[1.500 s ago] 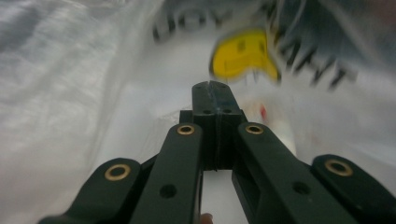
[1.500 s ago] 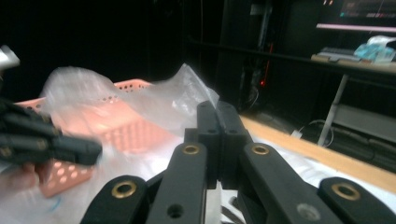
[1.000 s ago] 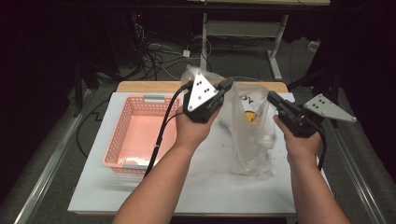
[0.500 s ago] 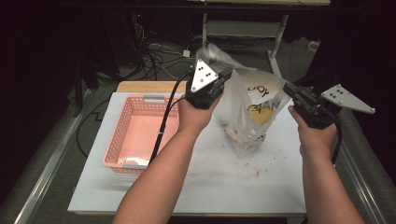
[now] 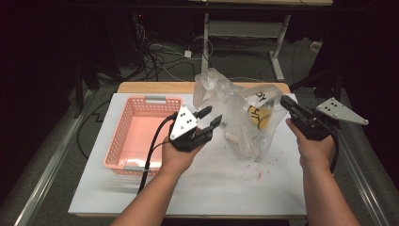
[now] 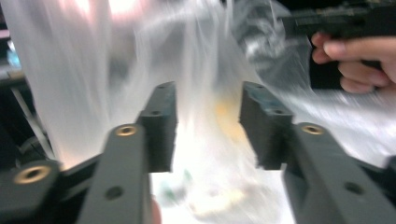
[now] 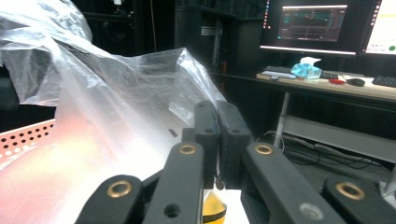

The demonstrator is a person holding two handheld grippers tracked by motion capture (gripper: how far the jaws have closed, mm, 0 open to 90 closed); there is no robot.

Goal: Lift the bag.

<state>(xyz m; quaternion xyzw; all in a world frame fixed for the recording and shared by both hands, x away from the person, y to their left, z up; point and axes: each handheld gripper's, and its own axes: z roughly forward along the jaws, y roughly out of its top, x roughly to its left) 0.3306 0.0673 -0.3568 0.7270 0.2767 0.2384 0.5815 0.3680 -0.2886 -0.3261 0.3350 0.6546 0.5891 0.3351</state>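
Clear crinkled plastic bag [image 5: 237, 117] hangs pinched by the right gripper [image 5: 285, 102]; left gripper [image 5: 210, 117], just opening, stands spread beside it, contents blurred.

Bare table [image 5: 202, 188] is being left free in front of the plastic bag [image 5: 240, 117]; passage to its left is being blocked by the pink basket [image 5: 136, 136].

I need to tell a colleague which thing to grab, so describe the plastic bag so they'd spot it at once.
On the white table top, look right of the pink basket. The clear plastic bag stands crumpled there, its edge pinched by the right gripper. It alone is see-through, with black lettering and something yellow inside.
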